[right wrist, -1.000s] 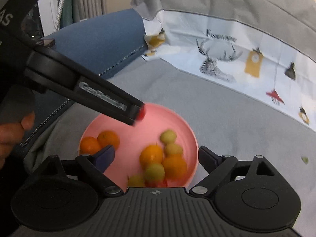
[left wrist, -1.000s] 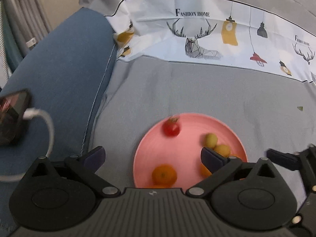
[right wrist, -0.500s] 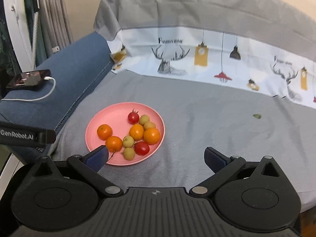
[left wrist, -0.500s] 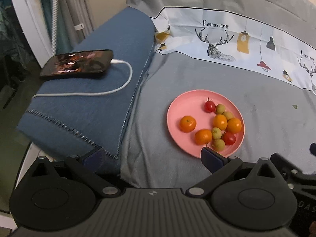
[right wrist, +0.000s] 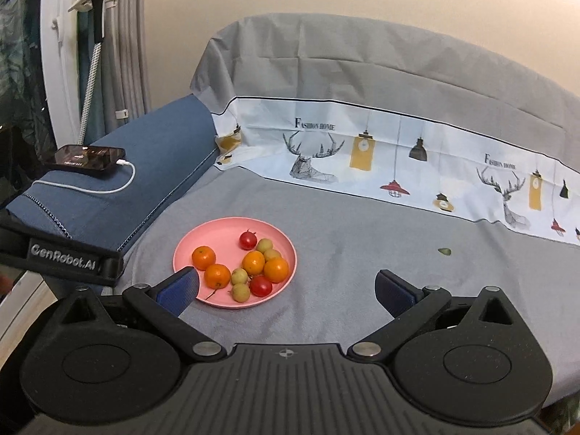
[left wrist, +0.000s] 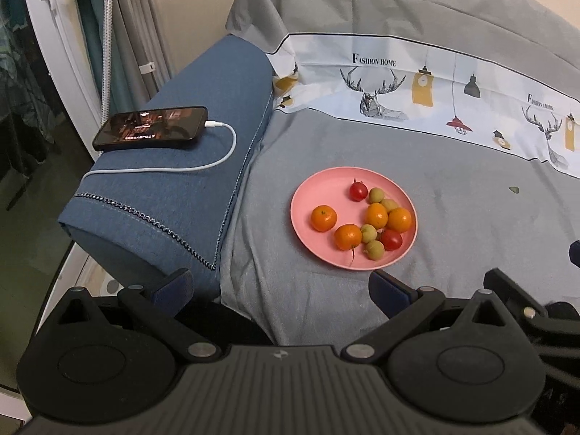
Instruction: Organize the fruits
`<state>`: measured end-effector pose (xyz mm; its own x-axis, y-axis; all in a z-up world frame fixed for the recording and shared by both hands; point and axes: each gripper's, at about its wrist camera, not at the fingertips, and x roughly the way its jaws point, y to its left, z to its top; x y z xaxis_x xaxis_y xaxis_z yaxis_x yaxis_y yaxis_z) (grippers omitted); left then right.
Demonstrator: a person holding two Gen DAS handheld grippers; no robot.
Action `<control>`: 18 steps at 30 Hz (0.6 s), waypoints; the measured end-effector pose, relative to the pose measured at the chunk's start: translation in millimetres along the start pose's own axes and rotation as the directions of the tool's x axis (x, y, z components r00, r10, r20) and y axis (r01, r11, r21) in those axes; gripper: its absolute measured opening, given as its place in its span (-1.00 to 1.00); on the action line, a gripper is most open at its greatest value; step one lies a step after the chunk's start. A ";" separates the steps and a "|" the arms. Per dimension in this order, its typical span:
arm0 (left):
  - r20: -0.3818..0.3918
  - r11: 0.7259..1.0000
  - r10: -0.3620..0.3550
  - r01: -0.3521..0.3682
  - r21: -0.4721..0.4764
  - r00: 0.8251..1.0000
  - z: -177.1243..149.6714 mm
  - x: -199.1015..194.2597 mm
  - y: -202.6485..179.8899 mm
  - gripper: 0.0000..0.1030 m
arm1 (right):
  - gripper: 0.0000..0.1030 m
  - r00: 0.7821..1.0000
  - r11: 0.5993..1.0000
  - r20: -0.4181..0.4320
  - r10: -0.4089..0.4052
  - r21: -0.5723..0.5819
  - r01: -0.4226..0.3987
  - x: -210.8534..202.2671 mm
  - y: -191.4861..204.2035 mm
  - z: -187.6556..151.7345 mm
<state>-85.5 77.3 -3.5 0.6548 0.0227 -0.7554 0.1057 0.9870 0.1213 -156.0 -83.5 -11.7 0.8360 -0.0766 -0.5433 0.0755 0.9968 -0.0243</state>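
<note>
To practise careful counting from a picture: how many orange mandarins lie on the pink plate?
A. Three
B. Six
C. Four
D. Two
C. Four mandarins lie on the pink plate: one apart on the left, one at the front, and two touching near the middle, among two red cherry tomatoes and four small yellow-green fruits.

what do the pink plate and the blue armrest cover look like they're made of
The pink plate looks like matte plastic: even colour, smooth surface, a soft low rim, no glassy shine. It could be melamine; the look leaves that open. The blue armrest cover looks like a woven, denim-like fabric: fine visible weave, a dull finish, and a pale stitched hem along its front edge.
</note>
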 end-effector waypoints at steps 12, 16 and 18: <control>0.001 1.000 -0.001 0.001 0.008 1.000 -12.8 -10.7 3.0 0.99 | 0.98 1.000 1.000 0.009 0.010 0.008 -0.010 -14.6 2.5 -8.7; 0.004 1.000 -0.002 0.002 0.003 1.000 -12.9 -11.4 3.2 0.99 | 0.98 1.000 1.000 0.012 0.016 -0.001 -0.016 -14.3 5.0 -8.4; 0.003 1.000 -0.002 0.002 0.001 1.000 -12.6 -10.9 3.1 0.99 | 0.98 1.000 1.000 0.012 0.018 -0.004 -0.018 -13.9 5.6 -8.3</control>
<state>-101.7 82.1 -3.0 0.6572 0.0198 -0.7535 0.1077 0.9869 0.1199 -171.8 -76.6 -11.3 0.8437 -0.0590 -0.5335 0.0584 0.9981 -0.0180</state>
